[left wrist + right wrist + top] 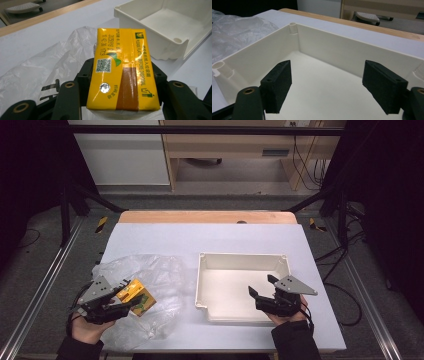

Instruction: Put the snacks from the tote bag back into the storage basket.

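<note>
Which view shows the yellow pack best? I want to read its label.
The left gripper view: the yellow pack is close up between the left hand-held gripper's jaws, its QR code and print legible. The high view shows it small over the plastic bag. The right gripper view looks into the white tray.

The desk (200, 240) has a pale grey-white top, and a wooden strip (205, 216) runs along its far edge. Behind it the floor (210, 200) is grey. A white panel (120, 155) stands there, next to a light wooden cabinet (225, 145). Black cables (305, 165) hang at the right side of the cabinet. A piece of yellow-black tape (101, 223) lies near the far left corner of the desk. A metal rail (45, 285) runs along the left side. A white wheeled base (368, 17) stands on the floor.
</note>
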The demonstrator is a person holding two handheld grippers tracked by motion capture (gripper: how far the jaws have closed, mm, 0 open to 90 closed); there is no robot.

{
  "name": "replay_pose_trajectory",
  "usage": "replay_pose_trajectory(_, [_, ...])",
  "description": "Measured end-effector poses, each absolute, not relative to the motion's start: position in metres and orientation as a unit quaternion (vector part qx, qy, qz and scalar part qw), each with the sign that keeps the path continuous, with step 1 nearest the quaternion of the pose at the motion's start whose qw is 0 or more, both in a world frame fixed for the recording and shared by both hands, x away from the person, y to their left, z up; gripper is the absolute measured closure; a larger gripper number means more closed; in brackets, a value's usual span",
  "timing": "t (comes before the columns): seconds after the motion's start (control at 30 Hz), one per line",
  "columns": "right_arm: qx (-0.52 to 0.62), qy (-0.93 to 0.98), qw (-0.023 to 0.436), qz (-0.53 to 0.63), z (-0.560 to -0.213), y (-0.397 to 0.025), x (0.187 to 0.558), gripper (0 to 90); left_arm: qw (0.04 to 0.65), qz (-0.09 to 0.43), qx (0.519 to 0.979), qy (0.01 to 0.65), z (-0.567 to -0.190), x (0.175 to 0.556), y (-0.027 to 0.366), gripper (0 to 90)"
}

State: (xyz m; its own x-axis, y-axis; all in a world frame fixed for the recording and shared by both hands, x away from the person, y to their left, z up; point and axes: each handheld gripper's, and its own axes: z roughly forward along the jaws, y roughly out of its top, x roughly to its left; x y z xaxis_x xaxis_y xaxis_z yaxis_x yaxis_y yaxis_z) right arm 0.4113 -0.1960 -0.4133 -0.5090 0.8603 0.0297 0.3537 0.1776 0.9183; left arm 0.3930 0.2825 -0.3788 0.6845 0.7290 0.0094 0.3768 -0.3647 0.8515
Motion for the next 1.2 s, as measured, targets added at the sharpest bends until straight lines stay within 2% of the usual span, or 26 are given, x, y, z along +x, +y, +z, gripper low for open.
replay_pose_trajectory(0.8, [0.430,0.707,0.277,0.489,-0.407,-0.213,0.407,19.8,0.463,0.205,0.801,0.320,-0.334,0.397,0.266,50.7])
replay_pose_trajectory(1.2, [0.435,0.710,0.268,0.485,-0.408,-0.218,0.410,16.9,0.476,0.208,0.799,0.302,-0.313,0.403,0.250,50.7])
